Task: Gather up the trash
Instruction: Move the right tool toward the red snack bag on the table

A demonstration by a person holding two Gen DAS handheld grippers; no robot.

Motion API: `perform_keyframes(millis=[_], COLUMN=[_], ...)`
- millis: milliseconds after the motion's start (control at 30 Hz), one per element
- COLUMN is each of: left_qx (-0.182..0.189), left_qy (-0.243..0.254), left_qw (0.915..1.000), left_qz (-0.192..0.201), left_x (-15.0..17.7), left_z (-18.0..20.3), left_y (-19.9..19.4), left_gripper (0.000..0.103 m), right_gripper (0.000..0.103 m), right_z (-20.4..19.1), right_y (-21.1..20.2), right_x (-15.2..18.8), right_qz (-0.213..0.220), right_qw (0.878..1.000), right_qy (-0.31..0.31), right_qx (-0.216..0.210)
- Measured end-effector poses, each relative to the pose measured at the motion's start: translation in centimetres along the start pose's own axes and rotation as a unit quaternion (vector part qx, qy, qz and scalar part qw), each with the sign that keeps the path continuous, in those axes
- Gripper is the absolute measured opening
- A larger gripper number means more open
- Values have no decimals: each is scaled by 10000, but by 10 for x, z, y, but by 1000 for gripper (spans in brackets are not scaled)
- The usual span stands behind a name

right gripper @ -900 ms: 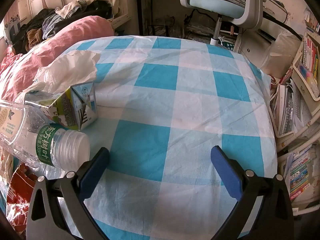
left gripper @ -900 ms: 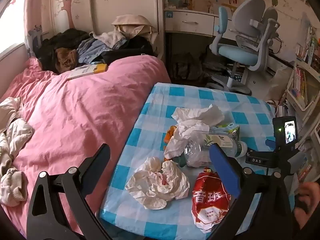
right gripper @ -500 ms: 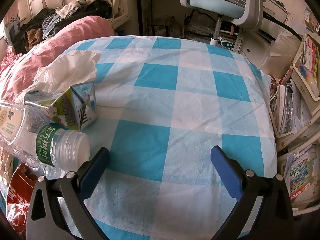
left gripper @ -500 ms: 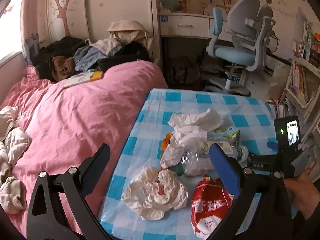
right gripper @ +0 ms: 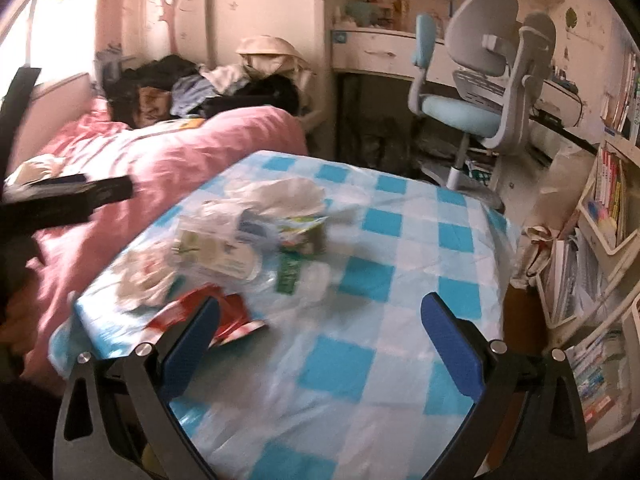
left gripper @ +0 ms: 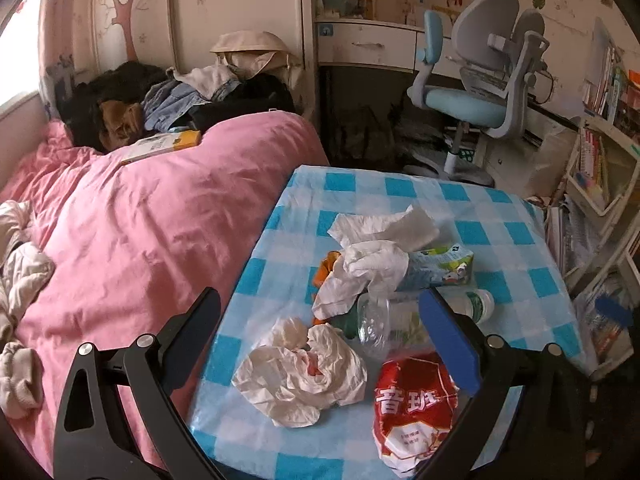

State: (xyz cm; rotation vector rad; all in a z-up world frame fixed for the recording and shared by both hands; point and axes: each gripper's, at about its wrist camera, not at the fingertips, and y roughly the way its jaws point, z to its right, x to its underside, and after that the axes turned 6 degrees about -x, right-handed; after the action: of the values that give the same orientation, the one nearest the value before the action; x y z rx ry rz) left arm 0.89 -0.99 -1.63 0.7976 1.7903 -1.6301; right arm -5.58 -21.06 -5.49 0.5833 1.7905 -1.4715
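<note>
Trash lies in a heap on the blue-checked tablecloth (left gripper: 500, 240). Nearest is a crumpled white tissue (left gripper: 300, 376) beside a red snack bag (left gripper: 412, 412). Behind them lie a clear plastic bottle (left gripper: 384, 316), a green drink carton (left gripper: 436, 266) and more white tissues (left gripper: 376, 240). My left gripper (left gripper: 318, 302) hangs open above the near tissue, holding nothing. The right wrist view is blurred. It shows the bottle (right gripper: 224, 248), carton (right gripper: 304, 232), red bag (right gripper: 228, 316) and tissue (right gripper: 140, 280). My right gripper (right gripper: 320, 306) is open and empty over the cloth (right gripper: 340, 360), right of the heap.
A bed with a pink duvet (left gripper: 140, 232) borders the table on the left, with a clothes pile (left gripper: 180, 96) and a book (left gripper: 160, 144) on it. A blue-grey desk chair (left gripper: 480, 92) stands behind the table. Bookshelves (left gripper: 600, 168) line the right side.
My right gripper has pulled back from the table, so its view now takes in the whole heap and the bed. It is gone from the left wrist view's right edge. The trash has not moved.
</note>
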Motion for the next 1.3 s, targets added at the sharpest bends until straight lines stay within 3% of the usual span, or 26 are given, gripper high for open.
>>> perform_keyframes(millis=[267, 533, 1067, 1167, 1300], left_qx=[-65, -106, -198, -196, -195], left_qy=[39, -451, -321, -298, -283], left_qw=[10000, 9988, 9991, 9992, 9992], left_qz=[-9, -137, -210, -198, -206], left_x=[-2, -11, -5, -4, -3], left_z=[0, -29, -20, -20, -21], left_y=[-2, 3, 6, 6, 6], left_gripper=[96, 96, 96, 96, 96], right_gripper=[96, 96, 95, 93, 78], right_z=[-34, -44, -81, -86, -87], right_y=[9, 22, 44, 49, 59], right_x=[4, 14, 37, 39, 42], right_qz=[-13, -293, -909, -994, -1178], right_qw=[9982, 9957, 9858, 9846, 9817], right_qy=[-385, -462, -574, -567, -491], right_qx=[-459, -753, -1288, -1320, -1415])
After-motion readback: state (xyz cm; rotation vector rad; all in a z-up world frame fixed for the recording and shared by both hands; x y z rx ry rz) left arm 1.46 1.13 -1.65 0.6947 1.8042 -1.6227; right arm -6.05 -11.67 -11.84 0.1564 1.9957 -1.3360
